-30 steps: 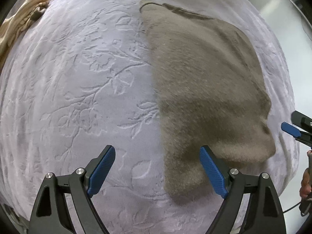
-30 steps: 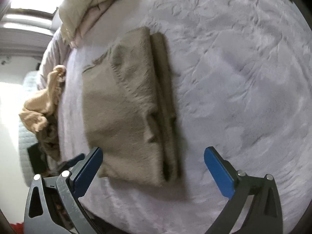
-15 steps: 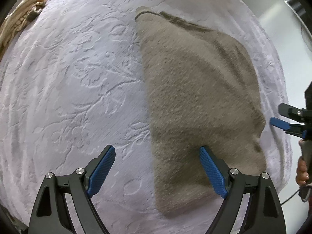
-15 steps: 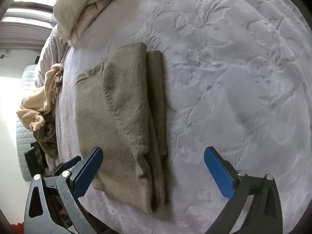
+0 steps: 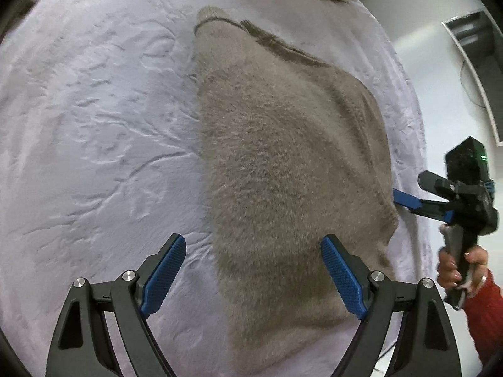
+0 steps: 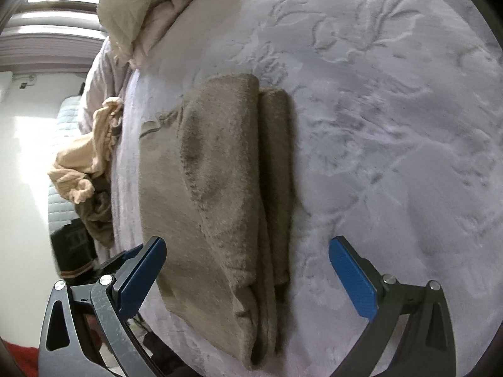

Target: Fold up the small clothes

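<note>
Left gripper (image 5: 253, 270): jaws standing wide apart, holding nothing, hovering over the near left edge of the sweater; one blue pad (image 5: 341, 275) is lying over the fabric, the other over bare blanket.
Right gripper (image 6: 246, 275): jaws gaping wide, gripping nothing, straddling the near end of the sweater.
Sweater (image 5: 289, 169): fuzzy, taupe, lying folded flat on the blanket, sitting close to the bed's edge.
Blanket (image 5: 94, 119): pale lilac with an embossed leaf pattern, covering the bed.
Edges: the sweater's long left side is running straight; its stacked fold layers (image 6: 273, 169) are showing along one side in the right wrist view.
Open room: a broad stretch of bare blanket is lying beside the sweater; only a thin strip is separating it from the bed's edge.
Left view only: the right gripper (image 5: 405, 199) is pointing at the sweater's side edge, gripped by a hand (image 5: 462, 267) in a red sleeve; whether it is touching, I cannot tell.
Right view only: a tan garment (image 6: 88, 157) is hanging bunched over the bed's edge, and a cream quilt (image 6: 138, 3) is lying heaped at the far end.
</note>
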Motion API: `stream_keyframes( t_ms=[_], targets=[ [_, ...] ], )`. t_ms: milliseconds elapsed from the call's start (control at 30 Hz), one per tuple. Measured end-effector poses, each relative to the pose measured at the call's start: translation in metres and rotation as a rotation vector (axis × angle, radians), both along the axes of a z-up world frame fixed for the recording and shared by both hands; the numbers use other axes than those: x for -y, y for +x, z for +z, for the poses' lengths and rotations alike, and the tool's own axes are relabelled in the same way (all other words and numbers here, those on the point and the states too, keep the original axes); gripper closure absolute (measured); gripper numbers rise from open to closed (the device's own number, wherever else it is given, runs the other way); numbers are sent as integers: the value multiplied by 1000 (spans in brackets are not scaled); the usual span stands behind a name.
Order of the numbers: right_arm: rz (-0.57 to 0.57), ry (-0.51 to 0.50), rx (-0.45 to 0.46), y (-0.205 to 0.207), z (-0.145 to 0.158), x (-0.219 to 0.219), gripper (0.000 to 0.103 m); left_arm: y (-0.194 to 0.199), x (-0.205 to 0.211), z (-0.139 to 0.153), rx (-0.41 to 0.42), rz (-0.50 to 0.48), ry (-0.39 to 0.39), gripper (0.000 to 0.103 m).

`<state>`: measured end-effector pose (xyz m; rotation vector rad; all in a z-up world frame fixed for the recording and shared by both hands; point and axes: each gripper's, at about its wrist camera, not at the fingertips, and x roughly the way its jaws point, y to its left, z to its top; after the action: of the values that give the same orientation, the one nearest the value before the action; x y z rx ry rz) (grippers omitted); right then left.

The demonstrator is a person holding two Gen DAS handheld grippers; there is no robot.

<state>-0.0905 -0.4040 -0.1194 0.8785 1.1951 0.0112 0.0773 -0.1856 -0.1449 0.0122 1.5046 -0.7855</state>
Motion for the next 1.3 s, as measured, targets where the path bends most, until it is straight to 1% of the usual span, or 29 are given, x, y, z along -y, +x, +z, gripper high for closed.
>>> stream_keyframes(
  t_ms=[100, 167, 367, 500, 567, 633, 667, 700, 733, 767, 800, 833, 900, 967, 1167, 1300],
  targets=[
    [3, 35, 27, 7, -6, 7, 0, 0, 7, -12, -47, -20, -41, 14],
    [8, 73, 46, 12, -13, 13, 0, 1, 12, -17, -58, -32, -54, 14],
    [51, 140, 79, 36, -31, 17, 0, 3, 29, -19, -33, -25, -52, 14],
    [103, 175, 138, 53, -30, 12, 0, 3, 28, -24, -22, -12, -68, 14],
    [114, 187, 147, 62, -34, 10, 0, 0, 26, -24, -13, -12, -78, 14],
    [110, 177, 129, 67, -41, 8, 0, -2, 18, -21, -2, -5, -81, 20],
    [96, 172, 118, 68, -44, 7, 1, -3, 14, -18, 11, -4, -82, 31],
    [80, 164, 109, 68, -44, 7, 6, -4, 7, -13, 26, -6, -85, 41],
    [67, 143, 91, 68, -43, 7, 39, -5, 2, -10, 30, -5, -95, 46],
    [59, 123, 66, 67, -44, 7, 63, -6, -4, -6, 32, -1, -105, 54],
    [44, 141, 51, 66, -46, 8, 66, -6, -9, -1, 31, 0, -121, 56],
    [19, 166, 63, 63, -44, 9, 68, -6, -13, 4, 30, -2, -132, 57],
    [21, 181, 93, 59, -35, 5, 69, -9, -23, 16, 37, -9, -155, 57],
    [14, 219, 123, 56, -23, -1, 70, -13, -31, 29, 47, -18, -175, 57],
    [-1, 277, 168, 48, 12, -26, 70, -20, -83, 63, 69, -11, -226, 57],
    [6, 287, 188, 40, 34, -46, 70, -29, -127, 85, 88, -9, -237, 57]
  ],
)
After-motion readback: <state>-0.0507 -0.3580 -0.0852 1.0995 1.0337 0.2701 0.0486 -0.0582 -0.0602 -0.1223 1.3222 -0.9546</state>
